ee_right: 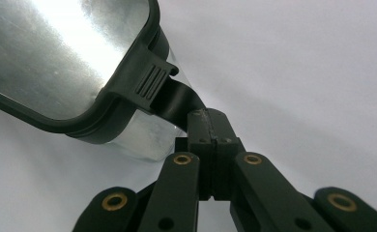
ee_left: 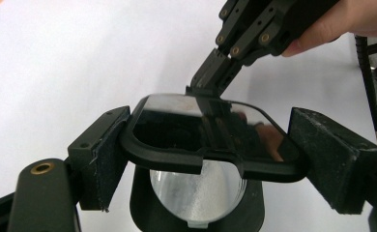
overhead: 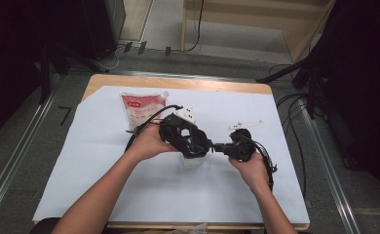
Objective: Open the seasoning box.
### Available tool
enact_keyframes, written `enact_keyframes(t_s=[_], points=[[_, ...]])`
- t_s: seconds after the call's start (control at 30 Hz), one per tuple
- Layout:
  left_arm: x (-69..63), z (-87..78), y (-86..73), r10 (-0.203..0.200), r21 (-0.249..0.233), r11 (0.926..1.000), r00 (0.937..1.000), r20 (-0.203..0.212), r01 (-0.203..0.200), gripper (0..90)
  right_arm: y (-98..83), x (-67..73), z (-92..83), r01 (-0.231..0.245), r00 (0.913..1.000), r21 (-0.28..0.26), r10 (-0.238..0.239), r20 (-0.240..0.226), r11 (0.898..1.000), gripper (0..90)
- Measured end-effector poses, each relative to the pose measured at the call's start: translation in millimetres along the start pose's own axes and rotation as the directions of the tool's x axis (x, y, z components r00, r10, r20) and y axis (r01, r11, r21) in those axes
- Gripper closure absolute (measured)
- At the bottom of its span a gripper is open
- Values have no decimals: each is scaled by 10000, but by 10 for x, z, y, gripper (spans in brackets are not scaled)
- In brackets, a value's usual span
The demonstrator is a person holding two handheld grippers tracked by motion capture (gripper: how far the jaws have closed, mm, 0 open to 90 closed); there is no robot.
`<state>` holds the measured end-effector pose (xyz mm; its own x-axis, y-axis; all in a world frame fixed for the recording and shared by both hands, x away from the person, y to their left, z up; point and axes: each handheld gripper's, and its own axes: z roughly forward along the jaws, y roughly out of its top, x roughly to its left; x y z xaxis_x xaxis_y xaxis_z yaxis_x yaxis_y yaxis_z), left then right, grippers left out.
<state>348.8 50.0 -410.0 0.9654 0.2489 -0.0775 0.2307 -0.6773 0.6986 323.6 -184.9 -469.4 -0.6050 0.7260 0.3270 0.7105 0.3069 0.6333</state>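
A clear container (overhead: 193,161) with a black-rimmed glossy lid (ee_left: 201,125) stands mid-table on the white sheet (overhead: 90,146). My left gripper (ee_left: 210,145) comes from above, its two jaws pressed against opposite sides of the lid's rim. The lid sits tilted above the container's round opening (ee_left: 196,193). From the right, my right gripper (ee_right: 207,130) is shut on the black latch tab (ee_right: 174,99) that hangs below the lid's edge (ee_right: 143,82). In the high view the left gripper (overhead: 190,141) covers most of the container, and the right gripper (overhead: 217,146) meets it at the side.
A red and white pouch (overhead: 142,109) lies at the back left of the sheet, close behind the left hand. Cables (overhead: 271,165) trail from both grippers. The wooden table edge (overhead: 178,82) shows beyond the sheet. Dark stands flank the table.
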Motion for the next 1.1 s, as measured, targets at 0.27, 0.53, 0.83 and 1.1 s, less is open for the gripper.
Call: enact_keyframes(t_s=[0.27, 0.53, 0.83, 1.1], points=[[-14, 9, 121, 68, 81, 9999, 10000, -3, -68, 190, -7, 1, -2, 25, 10000, -1, -25, -47, 10000, 900], [-9, 14, 128, -114, 57, 9999, 9999, 58, 114, 190, -6, -2, 2, 12, 10000, -16, -12, -55, 10000, 900], [5, 50, 196, -149, -109, 9998, 9997, 208, 151, 184, -7, 1, 0, 10, 10000, -4, -10, -46, 10000, 900], [-5, -2, 169, -221, -38, 9997, 9996, 173, 222, 151, -8, 1, -3, 32, 10000, -40, -32, -83, 10000, 900]])
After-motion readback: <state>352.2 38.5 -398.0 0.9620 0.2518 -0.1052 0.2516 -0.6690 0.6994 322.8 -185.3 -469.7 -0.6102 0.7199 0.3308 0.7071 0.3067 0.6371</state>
